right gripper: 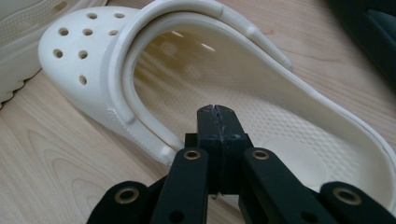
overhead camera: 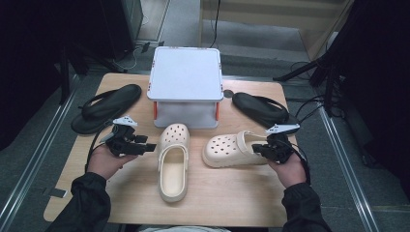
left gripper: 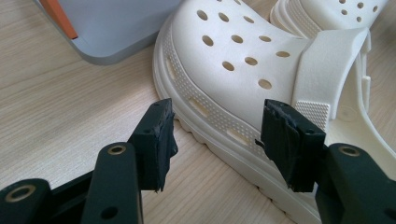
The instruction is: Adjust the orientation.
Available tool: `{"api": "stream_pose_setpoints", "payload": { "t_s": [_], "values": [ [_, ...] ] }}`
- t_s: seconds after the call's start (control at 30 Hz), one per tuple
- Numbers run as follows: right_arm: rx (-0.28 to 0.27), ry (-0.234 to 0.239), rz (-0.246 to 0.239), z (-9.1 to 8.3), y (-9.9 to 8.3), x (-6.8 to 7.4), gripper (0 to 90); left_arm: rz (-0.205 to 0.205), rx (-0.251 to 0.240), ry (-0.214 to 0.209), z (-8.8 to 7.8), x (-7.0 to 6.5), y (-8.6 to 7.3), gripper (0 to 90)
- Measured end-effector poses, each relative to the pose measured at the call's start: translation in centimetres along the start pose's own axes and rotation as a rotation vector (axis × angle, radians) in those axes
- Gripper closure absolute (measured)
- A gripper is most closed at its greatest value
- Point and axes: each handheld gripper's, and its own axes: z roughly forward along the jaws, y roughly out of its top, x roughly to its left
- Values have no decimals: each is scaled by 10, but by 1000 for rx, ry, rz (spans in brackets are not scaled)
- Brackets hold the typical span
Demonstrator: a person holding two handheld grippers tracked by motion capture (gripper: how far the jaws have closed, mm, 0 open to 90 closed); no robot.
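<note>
Two cream clogs lie on the wooden table [overhead camera: 232,198]. The left clog [overhead camera: 173,164] points its toe at the far edge, and the right clog [overhead camera: 227,150] lies crosswise with its toe to the left. My left gripper [overhead camera: 147,143] is level beside the left clog's toe. Up close its jaws [left gripper: 219,116] stand open just short of that clog's side [left gripper: 233,60], touching nothing. My right gripper [overhead camera: 255,149] reaches to the right clog's heel. Its pads [right gripper: 217,112] are shut together over the heel opening of that clog [right gripper: 93,51], and nothing shows between them.
A grey lidded box [overhead camera: 186,82] with orange latches stands at the back middle; its corner [left gripper: 116,28] is close to the left clog. One black flip-flop [overhead camera: 109,106] lies at back left, another [overhead camera: 261,108] at back right.
</note>
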Motion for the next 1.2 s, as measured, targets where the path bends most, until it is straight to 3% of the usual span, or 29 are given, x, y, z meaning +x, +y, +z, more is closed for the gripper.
{"api": "stream_pose_setpoints", "payload": {
  "t_s": [0.27,0.63,0.83,0.9,1.2],
  "values": [
    [10,4,16,-6,-8,12,900,0,-5,3,-1,1,0,441],
    [18,16,-5,-9,-16,30,900,7,-4,-2,0,-1,2,438],
    [25,22,30,-10,-19,38,900,7,0,-6,1,-2,3,436],
    [25,31,15,-9,-21,49,900,7,0,-6,1,-4,3,436],
    [33,68,25,-5,-21,69,900,11,8,-10,1,-6,3,435]
  ]
}}
